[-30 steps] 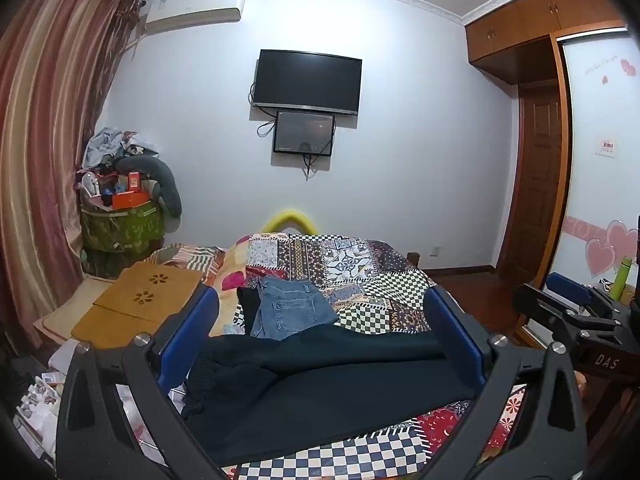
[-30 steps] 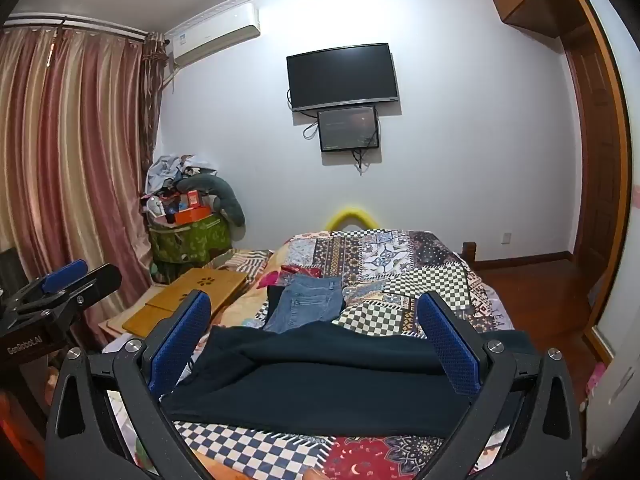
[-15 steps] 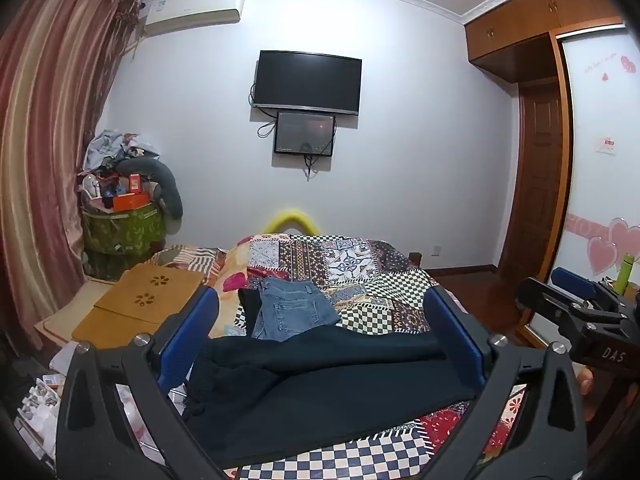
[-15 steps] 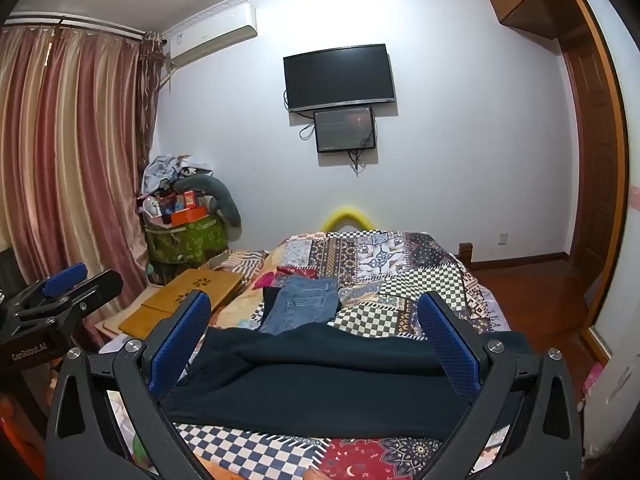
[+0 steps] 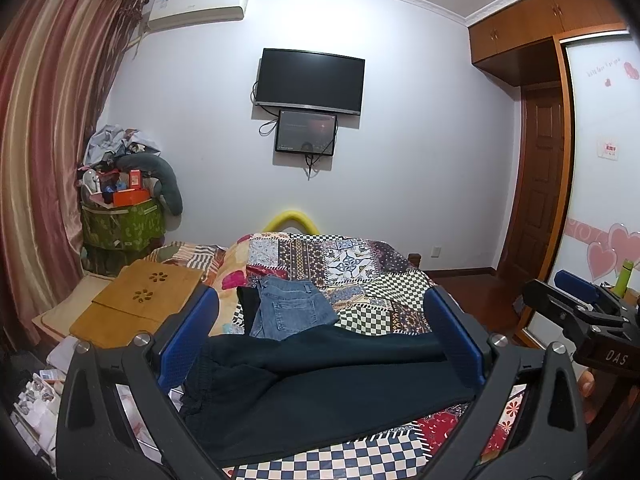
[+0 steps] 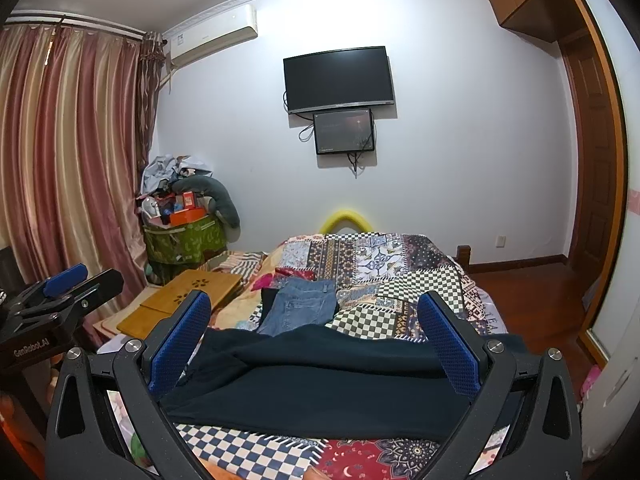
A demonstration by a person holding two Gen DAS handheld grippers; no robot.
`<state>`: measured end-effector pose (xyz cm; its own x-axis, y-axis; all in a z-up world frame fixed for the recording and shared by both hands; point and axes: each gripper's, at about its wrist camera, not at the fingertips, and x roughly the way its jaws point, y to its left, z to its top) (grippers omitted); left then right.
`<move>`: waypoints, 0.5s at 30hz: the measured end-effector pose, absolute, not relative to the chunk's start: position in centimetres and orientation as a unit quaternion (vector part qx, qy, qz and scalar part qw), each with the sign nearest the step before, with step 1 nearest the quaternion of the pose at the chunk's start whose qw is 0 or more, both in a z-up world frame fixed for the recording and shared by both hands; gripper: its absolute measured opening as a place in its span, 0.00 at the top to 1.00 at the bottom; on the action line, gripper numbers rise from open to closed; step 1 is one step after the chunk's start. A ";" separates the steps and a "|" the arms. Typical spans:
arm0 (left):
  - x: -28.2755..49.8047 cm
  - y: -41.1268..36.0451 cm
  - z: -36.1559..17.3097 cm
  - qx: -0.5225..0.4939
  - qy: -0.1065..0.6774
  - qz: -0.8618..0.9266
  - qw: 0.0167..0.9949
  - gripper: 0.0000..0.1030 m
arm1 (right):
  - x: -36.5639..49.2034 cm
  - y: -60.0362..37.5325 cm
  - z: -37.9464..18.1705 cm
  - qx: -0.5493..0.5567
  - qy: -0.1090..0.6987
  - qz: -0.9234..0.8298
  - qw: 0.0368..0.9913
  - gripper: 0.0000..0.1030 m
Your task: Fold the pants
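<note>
A pair of dark navy pants [image 5: 320, 392] lies spread sideways across the near end of the bed, with one leg folded over the other; it shows in the right wrist view too [image 6: 320, 384]. Behind it lies a folded pair of blue jeans [image 5: 290, 312] [image 6: 300, 308]. My left gripper [image 5: 321, 298] hovers open above the near bed edge, its blue pads [image 5: 188, 344] wide apart with nothing between them. My right gripper [image 6: 314, 298] hovers open in the same way, to the right of the left one, and its side shows in the left wrist view [image 5: 580, 312].
The bed carries a patchwork quilt [image 5: 360, 264]. A wooden lap table [image 5: 144, 300] lies to its left, with a green bin of clutter [image 5: 120, 220] and curtains [image 6: 72, 160] behind. A TV [image 5: 310, 80] hangs on the far wall. On the right are a wooden door [image 5: 540, 184] and a wardrobe.
Both cameras have drifted only slightly. The pants and the jeans lie as before, and both grippers stay open.
</note>
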<state>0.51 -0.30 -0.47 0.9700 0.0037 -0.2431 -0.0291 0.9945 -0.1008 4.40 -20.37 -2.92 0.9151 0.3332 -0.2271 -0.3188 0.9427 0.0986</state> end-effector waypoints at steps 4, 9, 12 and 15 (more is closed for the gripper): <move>0.7 -0.3 -0.6 -0.053 0.123 0.010 0.991 0.00 | 4.4 -20.4 -2.9 0.030 0.121 0.166 0.978 0.00; 0.9 -0.1 -0.8 -0.053 0.123 0.013 0.991 0.00 | 4.4 -20.4 -3.1 0.035 0.121 0.166 0.978 0.00; 0.9 -0.1 -0.8 -0.053 0.123 0.012 0.991 0.00 | 4.4 -20.4 -3.1 0.034 0.121 0.166 0.978 0.00; 1.0 -0.1 -0.8 -0.052 0.123 0.013 0.991 0.00 | 4.4 -20.4 -3.1 0.035 0.122 0.166 0.978 0.00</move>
<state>0.96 -0.05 -0.81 0.9693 0.0123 -0.2456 -0.0380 0.9942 -0.1002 4.43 -20.42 -3.15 0.9153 0.3331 -0.2265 -0.3161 0.9425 0.1084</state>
